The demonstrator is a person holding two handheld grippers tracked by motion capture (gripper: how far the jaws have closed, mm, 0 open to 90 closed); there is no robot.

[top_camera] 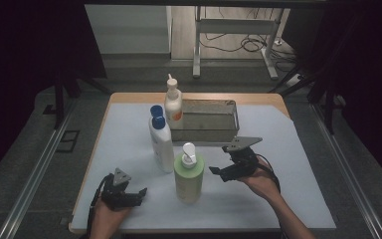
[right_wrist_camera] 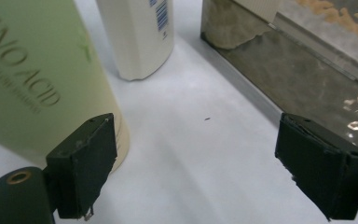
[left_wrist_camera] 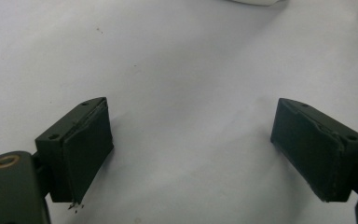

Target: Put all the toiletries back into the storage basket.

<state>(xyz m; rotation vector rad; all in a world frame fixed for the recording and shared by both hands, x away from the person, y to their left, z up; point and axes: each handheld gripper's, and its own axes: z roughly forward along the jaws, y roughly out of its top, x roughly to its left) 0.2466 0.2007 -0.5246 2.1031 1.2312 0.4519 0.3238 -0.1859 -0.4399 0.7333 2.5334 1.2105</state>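
A pale green pump bottle stands upright near the middle front of the white mat. In the right gripper view it rises just beyond the left jaw, outside the gap. My right gripper hovers to the right of this bottle, pointing left toward it, open with nothing between its jaws. My left gripper rests at the front left, open over bare mat. A tall white bottle with a blue cap stands behind the green one, its base visible in the right gripper view.
A metal tray sits at the back middle, its wall close to my right jaw. A white pump bottle with an orange label and another blue-capped bottle stand beside the tray's left end. The white mat covers the table.
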